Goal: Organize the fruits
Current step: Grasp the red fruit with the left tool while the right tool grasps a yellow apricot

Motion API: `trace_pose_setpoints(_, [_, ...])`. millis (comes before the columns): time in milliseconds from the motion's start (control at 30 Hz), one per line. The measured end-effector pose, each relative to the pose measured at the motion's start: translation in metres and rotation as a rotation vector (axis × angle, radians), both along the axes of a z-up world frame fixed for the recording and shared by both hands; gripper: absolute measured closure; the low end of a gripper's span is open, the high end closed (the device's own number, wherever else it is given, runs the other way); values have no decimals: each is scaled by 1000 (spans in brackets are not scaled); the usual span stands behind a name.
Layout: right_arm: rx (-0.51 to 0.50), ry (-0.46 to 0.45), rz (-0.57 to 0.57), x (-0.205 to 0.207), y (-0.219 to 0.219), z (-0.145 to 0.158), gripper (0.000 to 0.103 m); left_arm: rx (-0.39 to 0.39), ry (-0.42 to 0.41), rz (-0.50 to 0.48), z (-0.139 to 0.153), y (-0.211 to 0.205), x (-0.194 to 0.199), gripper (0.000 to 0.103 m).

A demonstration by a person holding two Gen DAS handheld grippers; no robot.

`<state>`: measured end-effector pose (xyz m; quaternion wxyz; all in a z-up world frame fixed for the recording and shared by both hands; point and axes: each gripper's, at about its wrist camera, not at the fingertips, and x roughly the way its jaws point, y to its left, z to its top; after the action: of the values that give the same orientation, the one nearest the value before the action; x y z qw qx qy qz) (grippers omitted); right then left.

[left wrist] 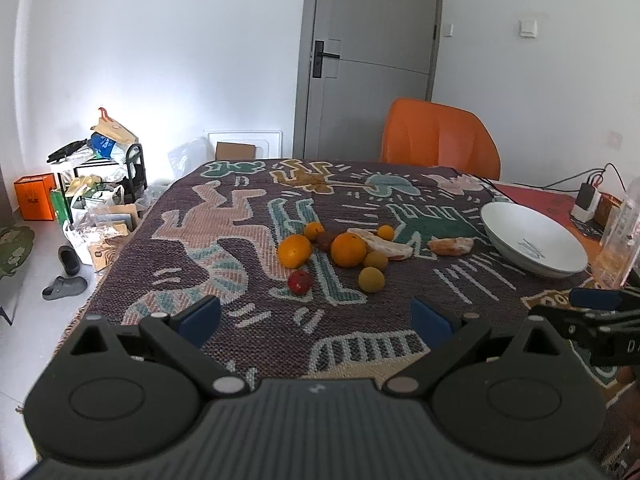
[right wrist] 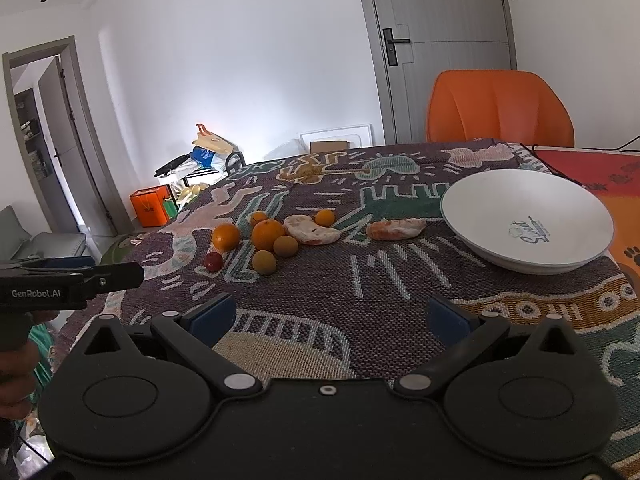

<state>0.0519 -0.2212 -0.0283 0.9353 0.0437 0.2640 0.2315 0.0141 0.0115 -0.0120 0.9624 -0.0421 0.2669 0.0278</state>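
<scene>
Both jaws spread wide, left gripper (left wrist: 316,318) and right gripper (right wrist: 330,318) hover above patterned woven tablecloth (right wrist: 400,280); round oranges (left wrist: 348,249) lie near white ceramic bowl (right wrist: 526,222).

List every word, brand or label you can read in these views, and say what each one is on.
"GenRobot.AI": white print on the side of the left gripper, seen from the right wrist view.
"Sweet": script logo inside the white bowl; the small print beside it is too small to read.
Orange box on the floor: its mark is too blurred to read.
</scene>
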Motion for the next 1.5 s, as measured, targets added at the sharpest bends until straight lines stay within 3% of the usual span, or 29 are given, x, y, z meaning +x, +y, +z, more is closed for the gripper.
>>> trace_pose_setpoints(567, [57, 7, 112, 35, 31, -15, 0, -78, 12, 50, -22, 27, 26, 6])
trace_pose_setpoints(733, [63, 37, 138, 52, 46, -20, 18, -99, 12, 58, -26, 34, 31, 9])
trace_pose_setpoints(1133, [28, 52, 174, 80, 79, -28, 40, -132, 3, 150, -35, 54, 42, 31])
trace_pose_setpoints(1500, [-15, 94, 181, 100, 103, -38, 51, -159, 16, 181, -42, 70, 51, 40])
